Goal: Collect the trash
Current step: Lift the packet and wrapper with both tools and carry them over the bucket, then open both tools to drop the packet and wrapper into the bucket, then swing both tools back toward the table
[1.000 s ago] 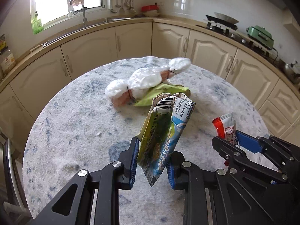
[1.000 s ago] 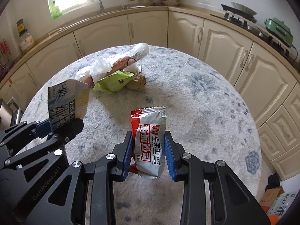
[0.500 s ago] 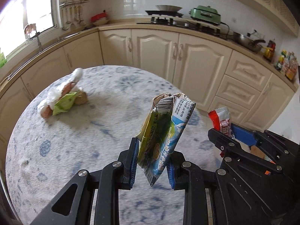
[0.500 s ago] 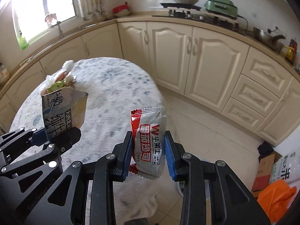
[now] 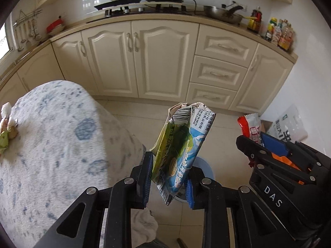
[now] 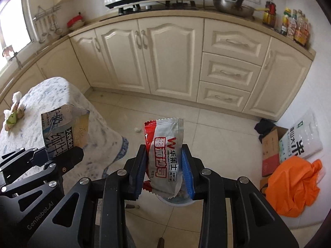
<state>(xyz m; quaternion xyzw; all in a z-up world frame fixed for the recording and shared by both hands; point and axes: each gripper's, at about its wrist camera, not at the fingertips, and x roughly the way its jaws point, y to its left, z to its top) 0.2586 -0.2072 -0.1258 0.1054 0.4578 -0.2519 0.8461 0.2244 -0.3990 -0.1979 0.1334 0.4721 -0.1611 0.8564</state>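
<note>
The flattened milk carton is pinched upright in the left hand-held gripper and the red sauce packet in the right hand-held gripper, so neither slips. Both hang beyond the right of the cloth-covered counter, above a pale blue bin on the floor, probably their drop point.

— Where is there room to pass?

— The tiled floor across the middle of the right wrist view lies open up to the cabinets along the top.

— And what stands in the way?

— The cloth-covered bench fills the left of the left wrist view, with leftover wrappers at its far left edge. At lower right in the right wrist view, a cardboard box, a rice bag and an orange bag crowd the floor. A blue bin sits just behind the claws.
</note>
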